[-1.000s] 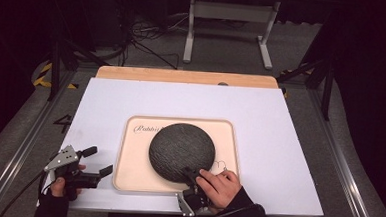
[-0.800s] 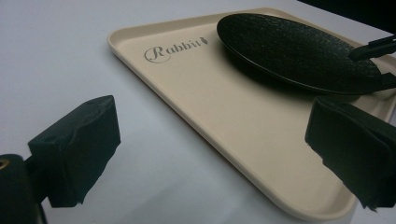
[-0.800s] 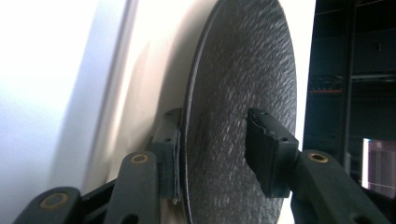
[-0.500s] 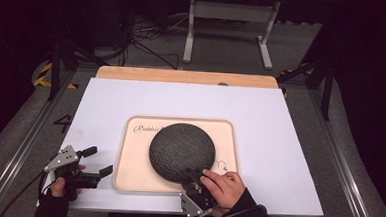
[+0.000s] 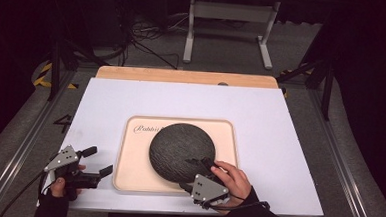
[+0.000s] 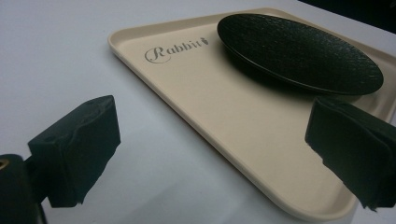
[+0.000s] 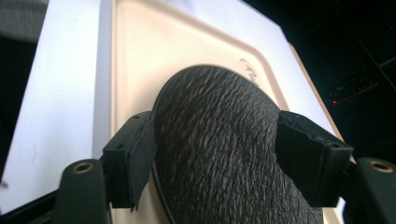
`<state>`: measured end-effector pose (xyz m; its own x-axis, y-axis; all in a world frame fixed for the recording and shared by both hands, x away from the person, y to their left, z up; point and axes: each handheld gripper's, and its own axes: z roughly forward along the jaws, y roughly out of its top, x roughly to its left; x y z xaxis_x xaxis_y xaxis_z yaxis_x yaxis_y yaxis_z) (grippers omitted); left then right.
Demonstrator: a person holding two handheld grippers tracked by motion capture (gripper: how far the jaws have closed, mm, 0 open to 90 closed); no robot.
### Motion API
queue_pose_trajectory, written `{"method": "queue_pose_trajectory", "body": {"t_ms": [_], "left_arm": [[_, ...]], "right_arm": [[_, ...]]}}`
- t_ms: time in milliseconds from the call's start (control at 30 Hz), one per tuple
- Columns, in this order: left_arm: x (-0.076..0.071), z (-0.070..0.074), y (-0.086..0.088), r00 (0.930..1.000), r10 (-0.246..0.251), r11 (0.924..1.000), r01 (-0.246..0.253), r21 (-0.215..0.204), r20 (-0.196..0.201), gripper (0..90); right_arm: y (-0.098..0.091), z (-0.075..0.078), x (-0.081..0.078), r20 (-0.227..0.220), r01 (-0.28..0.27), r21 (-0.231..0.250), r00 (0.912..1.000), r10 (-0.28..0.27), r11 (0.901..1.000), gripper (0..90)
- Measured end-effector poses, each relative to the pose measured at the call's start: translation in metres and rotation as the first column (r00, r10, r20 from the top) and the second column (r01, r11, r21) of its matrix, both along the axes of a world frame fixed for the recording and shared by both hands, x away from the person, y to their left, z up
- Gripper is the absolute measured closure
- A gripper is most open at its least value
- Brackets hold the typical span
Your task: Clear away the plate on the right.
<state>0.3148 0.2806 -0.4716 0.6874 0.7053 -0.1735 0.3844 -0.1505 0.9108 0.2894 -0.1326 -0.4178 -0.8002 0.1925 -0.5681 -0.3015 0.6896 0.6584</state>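
A round black textured plate (image 5: 181,150) (image 6: 299,51) (image 7: 215,140) lies on a beige tray (image 5: 130,160) (image 6: 210,102) (image 7: 140,56) printed "Rabbit". My right gripper (image 5: 195,173) (image 7: 219,158) is at the plate's near right edge. It is open, its jaws wide apart with the plate's rim between them: one jaw over the top surface, the other at the rim's outer side. My left gripper (image 5: 101,160) (image 6: 210,158) stands open just left of the tray's near left corner, holding nothing and pointing across the tray toward the plate.
The tray sits on a white table top (image 5: 181,103) with bare room to the left, right and behind. A wooden board (image 5: 182,76) runs along the far edge. Beyond it a metal stand (image 5: 230,20) and cables lie on the floor.
My right gripper and hand have shifted a little to the right and forward along the plate's near edge. The left gripper and the plate have hardly moved.
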Motion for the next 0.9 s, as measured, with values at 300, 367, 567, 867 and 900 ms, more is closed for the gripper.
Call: {"method": "queue_pose_trajectory", "body": {"t_ms": [300, 367, 567, 867, 900], "left_arm": [[0.000, 0.000, 0.000, 1.0000, -0.001, 1.0000, 0.001, 0.000, 0.000, 3.9], [0.000, 0.000, 0.000, 1.0000, -0.003, 1.0000, 0.003, 0.002, -0.001, 3.9], [0.000, 0.000, 0.000, 1.0000, -0.001, 1.0000, 0.001, 0.000, 0.000, 4.0], [0.000, 0.000, 0.000, 1.0000, -0.001, 1.0000, 0.001, -0.001, 0.001, 3.9], [0.000, 0.000, 0.000, 1.0000, -0.001, 1.0000, 0.001, -0.001, 0.000, 3.9]], "right_arm": [[-0.028, 0.011, 0.018, -0.151, 0.104, 0.244, 0.9862, -0.069, 0.9642, 19.2], [-0.036, 0.012, 0.021, -0.181, 0.127, 0.281, 0.9804, -0.078, 0.9512, 17.2], [-0.057, 0.018, 0.028, -0.274, 0.181, 0.423, 0.9594, -0.065, 0.8876, 9.6], [-0.081, 0.021, 0.032, -0.285, 0.217, 0.452, 0.9543, -0.091, 0.8653, 5.2], [-0.085, 0.021, 0.033, -0.285, 0.222, 0.456, 0.9538, -0.095, 0.8616, 5.1]]}}
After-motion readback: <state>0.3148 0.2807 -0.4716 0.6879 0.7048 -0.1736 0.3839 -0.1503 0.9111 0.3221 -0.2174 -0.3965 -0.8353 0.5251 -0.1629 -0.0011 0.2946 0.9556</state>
